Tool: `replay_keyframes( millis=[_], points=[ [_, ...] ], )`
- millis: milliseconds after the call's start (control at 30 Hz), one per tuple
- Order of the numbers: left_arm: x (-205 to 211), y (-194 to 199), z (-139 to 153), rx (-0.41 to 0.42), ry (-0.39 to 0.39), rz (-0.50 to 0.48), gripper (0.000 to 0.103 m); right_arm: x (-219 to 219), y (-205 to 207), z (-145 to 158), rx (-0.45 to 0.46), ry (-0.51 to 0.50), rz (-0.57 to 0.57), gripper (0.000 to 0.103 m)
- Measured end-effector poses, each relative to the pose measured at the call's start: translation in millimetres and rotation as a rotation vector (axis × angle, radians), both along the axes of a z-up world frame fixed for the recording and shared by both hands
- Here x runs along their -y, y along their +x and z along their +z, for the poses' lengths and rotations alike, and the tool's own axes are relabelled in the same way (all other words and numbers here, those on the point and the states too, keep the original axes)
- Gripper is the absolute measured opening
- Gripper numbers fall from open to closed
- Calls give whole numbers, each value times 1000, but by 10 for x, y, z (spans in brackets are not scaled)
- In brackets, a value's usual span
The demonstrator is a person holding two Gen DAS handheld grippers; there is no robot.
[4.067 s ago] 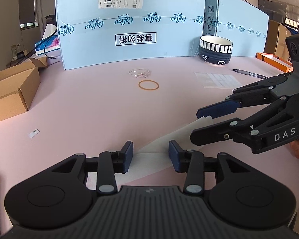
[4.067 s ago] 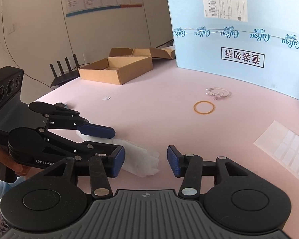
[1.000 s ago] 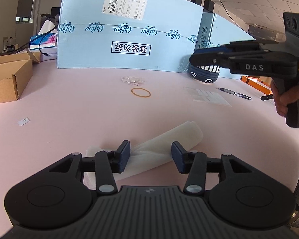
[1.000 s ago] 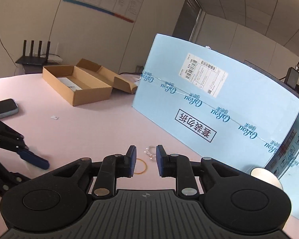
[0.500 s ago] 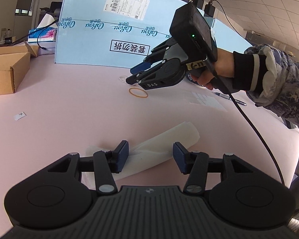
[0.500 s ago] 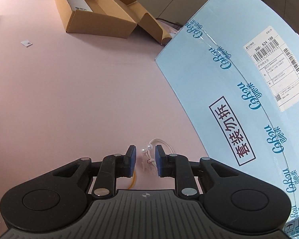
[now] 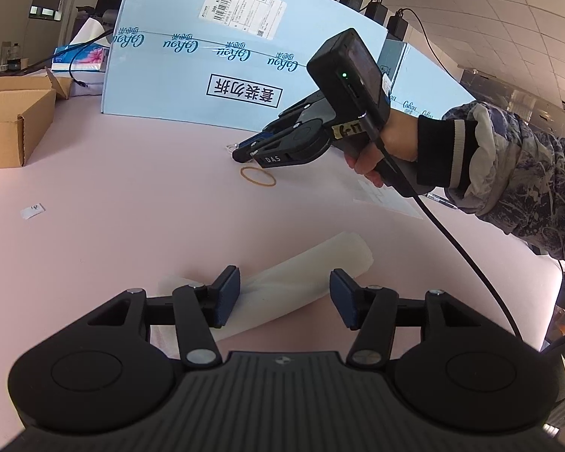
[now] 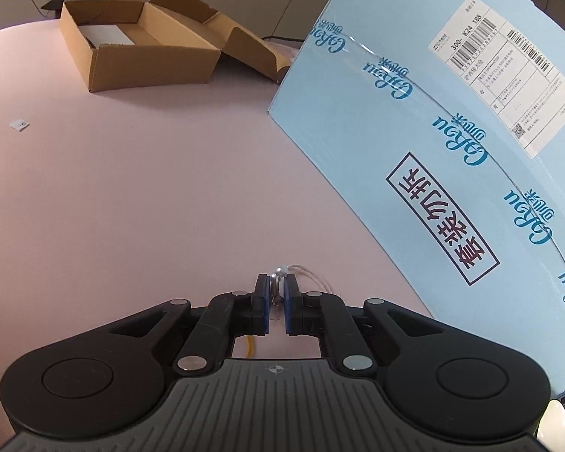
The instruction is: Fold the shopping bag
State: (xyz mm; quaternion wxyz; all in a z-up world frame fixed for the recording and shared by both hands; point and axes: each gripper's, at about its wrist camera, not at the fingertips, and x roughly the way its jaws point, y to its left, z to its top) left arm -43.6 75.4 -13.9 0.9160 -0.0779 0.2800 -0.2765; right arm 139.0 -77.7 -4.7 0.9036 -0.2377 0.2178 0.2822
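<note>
Since a moment ago the right tool (image 8: 277,303) has dropped from above the worktop to its surface, and its blue pads have drawn almost together around a small clear wire trinket with a white bead (image 8: 282,275), which lies between them; a firm grip cannot be told. Just behind that tool's tips, nearer the left-wrist camera, lies a thin orange rubber band ring (image 7: 258,177) on the pale pink worktop (image 7: 132,188). Beyond stands a large light-blue cardboard carton with upside-down print (image 8: 452,158). Nearer, the left tool (image 7: 284,297) hangs wide open and holds nothing, its pads to either side of the rolled, translucent white plastic shopping bag (image 7: 309,267), which lies slantwise on the worktop. An open brown cardboard box (image 8: 132,49) sits well apart.
</note>
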Motion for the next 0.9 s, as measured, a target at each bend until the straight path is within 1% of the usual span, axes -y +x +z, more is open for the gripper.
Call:
replay_keyframes(
  millis=[67,167,233,267,367,433,500,567,733,833,900],
  points=[
    [-5,4,-1,-2,-4,0,50,180,-158,172,-4,118,-9,6],
    [11,3,5,1,5,1,50,528,-517,402,-17,288,-15,7],
    [10,10,4,-1,2,2,50,719,-749,453,-40,400,-5,7],
    [6,15,3,-2,-1,2,50,822,-886,439,-72,460,-1,7],
    [14,8,0,-1,1,4,50,1043,-1201,287,-179,587,-6,7],
    [26,3,1,1,6,4,50,1187,-1368,75,-291,697,-35,7],
    [34,1,1,2,9,4,50,1306,-1450,-96,-384,821,-54,7],
    [37,3,1,3,11,4,50,1381,-1463,-241,-451,927,-75,7],
    [44,5,0,5,16,6,50,1350,-1373,-469,-557,1025,-121,8],
    [47,13,1,6,17,7,50,1289,-1322,-502,-571,1054,-104,10],
    [52,14,0,7,20,8,50,1222,-1321,-491,-577,1077,-74,10]
  ],
)
